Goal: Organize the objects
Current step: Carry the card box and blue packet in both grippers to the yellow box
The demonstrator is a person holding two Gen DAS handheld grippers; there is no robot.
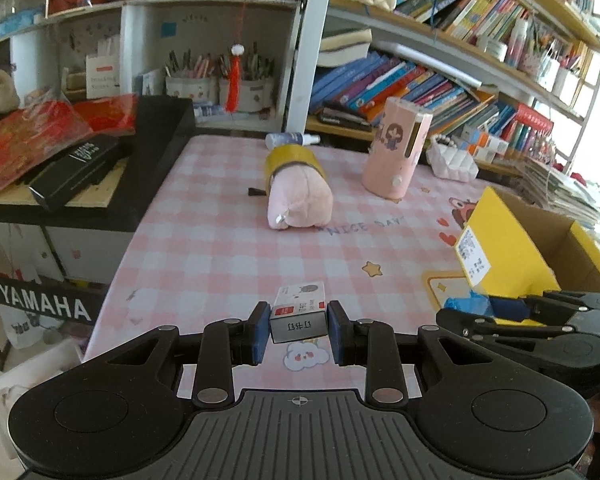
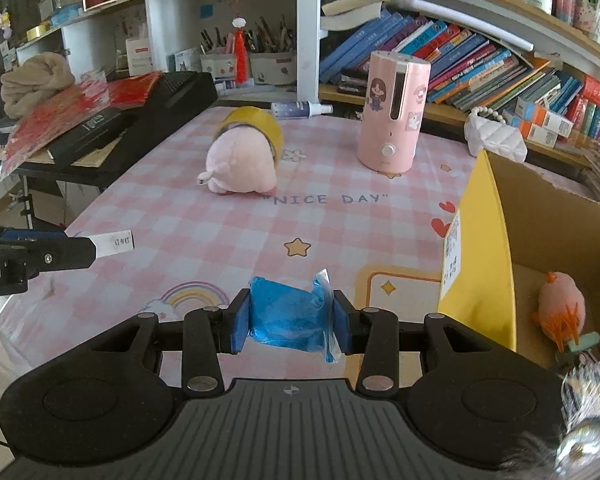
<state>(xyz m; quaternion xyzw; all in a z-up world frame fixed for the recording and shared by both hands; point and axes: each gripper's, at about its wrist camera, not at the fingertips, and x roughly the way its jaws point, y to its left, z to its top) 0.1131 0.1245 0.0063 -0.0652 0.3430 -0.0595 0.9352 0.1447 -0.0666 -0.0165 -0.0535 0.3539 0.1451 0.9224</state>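
Jaws on both tools are closed on cargo. At lower centre of the left wrist view, the left gripper pinches a small staple box by its two long sides, so the box's long axis runs straight ahead, away from the camera, with its printed end face turned back toward the lens. It appears to hang just above the checked table.

In the right wrist view the right gripper squeezes a crumpled blue plastic packet at lower centre; the packet is squat, with a loose flap sticking up at its right edge and no clear long axis.

Further right in both views stands the yellow cardboard box, open at the top, with a pink plush chick already inside. That box lies to the right of both tools, and the right one is plainly nearer, just beside its yellow wall, so my guess is the packet goes in first and the staple box must cross behind it.
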